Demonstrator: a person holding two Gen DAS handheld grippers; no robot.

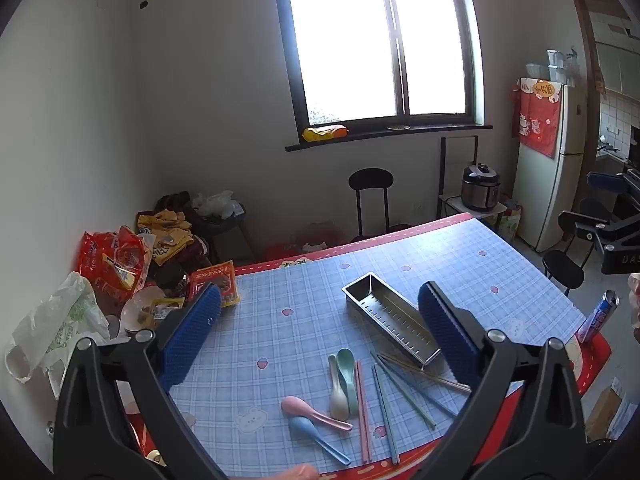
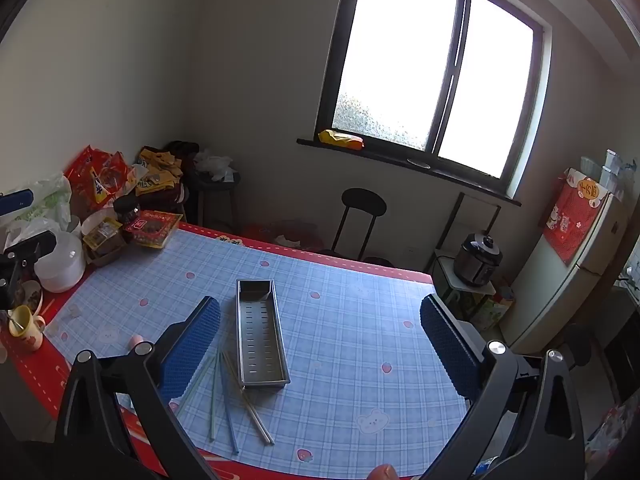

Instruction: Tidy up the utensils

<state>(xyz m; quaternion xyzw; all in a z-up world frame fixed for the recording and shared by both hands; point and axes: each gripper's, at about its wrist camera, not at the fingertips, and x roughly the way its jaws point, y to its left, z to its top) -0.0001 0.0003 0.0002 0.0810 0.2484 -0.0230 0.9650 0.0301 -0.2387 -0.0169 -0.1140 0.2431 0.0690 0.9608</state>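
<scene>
Here, 4 spoons (image 1: pixel 320 404) beside metal tray (image 1: pixel 390 316).

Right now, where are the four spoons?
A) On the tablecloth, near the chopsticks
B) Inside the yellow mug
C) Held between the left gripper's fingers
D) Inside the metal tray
A: the spoons lie on the tablecloth beside the chopsticks, while the metal tray holds nothing and the left gripper is open and empty.

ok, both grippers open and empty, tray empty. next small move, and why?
Probably lower the left gripper onto the pink spoon: the spoons lie loose in front of it, nearest its open jaws, and the metal tray just beyond holds nothing yet.
</scene>
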